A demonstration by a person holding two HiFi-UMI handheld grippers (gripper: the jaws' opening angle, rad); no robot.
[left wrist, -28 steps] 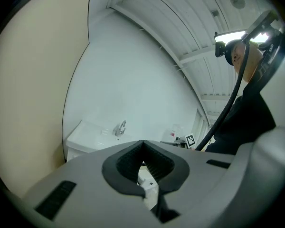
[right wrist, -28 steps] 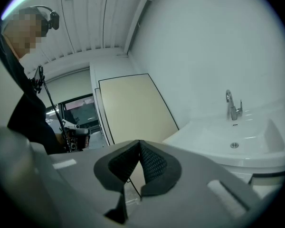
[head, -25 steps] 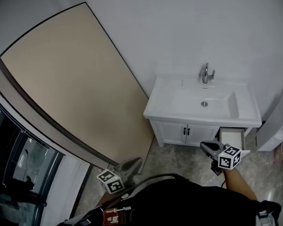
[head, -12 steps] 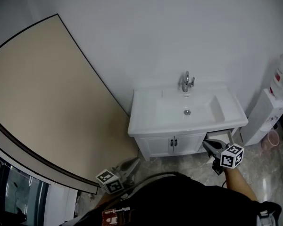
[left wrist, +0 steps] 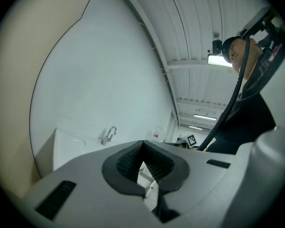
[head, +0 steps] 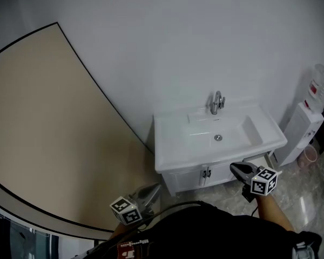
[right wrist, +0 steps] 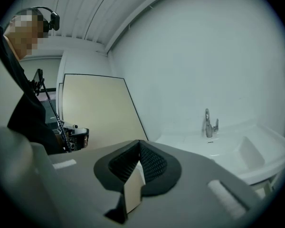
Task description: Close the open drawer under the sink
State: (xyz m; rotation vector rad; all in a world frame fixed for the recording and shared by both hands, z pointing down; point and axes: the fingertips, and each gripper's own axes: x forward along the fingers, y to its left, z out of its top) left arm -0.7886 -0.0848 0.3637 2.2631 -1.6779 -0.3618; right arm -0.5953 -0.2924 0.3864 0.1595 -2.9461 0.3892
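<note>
The white sink cabinet (head: 218, 140) with a chrome tap (head: 217, 102) stands against the wall. Its open drawer (head: 263, 159) under the basin's right end shows only as a pale sliver, mostly hidden behind my right gripper (head: 236, 169). That gripper is shut, holds nothing, and points at the drawer. My left gripper (head: 153, 190) is shut and empty, low by my body, left of the cabinet. In the right gripper view the basin (right wrist: 228, 146) lies ahead of the shut gripper (right wrist: 139, 144). In the left gripper view, tap (left wrist: 108, 135) lies beyond the shut gripper (left wrist: 142, 144).
A large beige panel (head: 43, 134) leans against the wall left of the cabinet. A white water dispenser (head: 301, 128) with a bottle (head: 321, 85) stands to the right, a pink bucket (head: 311, 154) at its foot. Grey marbled floor (head: 297, 193) lies in front.
The head view has swung left and down, so the sink now sits nearer the middle. My right gripper has closed in on the drawer and now covers most of it.
</note>
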